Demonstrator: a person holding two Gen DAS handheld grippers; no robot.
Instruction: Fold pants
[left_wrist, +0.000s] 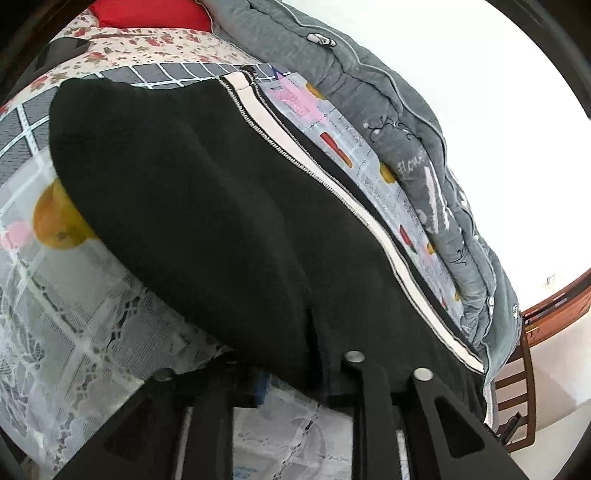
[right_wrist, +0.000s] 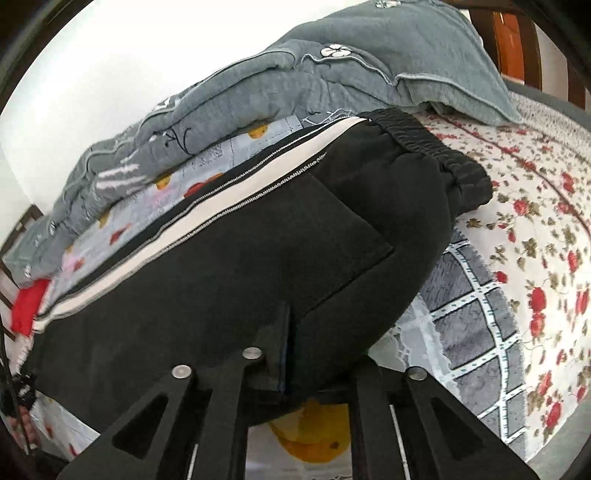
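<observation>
Black pants (left_wrist: 221, 203) (right_wrist: 258, 277) with a white side stripe (left_wrist: 332, 177) (right_wrist: 184, 236) lie folded lengthwise on the bed, and their elastic waistband (right_wrist: 436, 147) is at the far right. My left gripper (left_wrist: 291, 380) sits at the near edge of the cloth. Its jaws stand a little apart with a blue pad (left_wrist: 262, 387) bare, so it is open with the hem between the fingers. My right gripper (right_wrist: 288, 354) is at the near edge by the back pocket, and only a thin slit shows between its jaws, which pinch the cloth.
A rolled grey quilt (left_wrist: 369, 74) (right_wrist: 295, 81) lies along the far side against the white wall. Under the pants is a fruit-print lace cover (left_wrist: 55, 221) over a red-flowered sheet (right_wrist: 535, 221). A red item (left_wrist: 147, 11), wooden slats (left_wrist: 517, 406) and a wooden headboard (right_wrist: 517, 37) are at the edges.
</observation>
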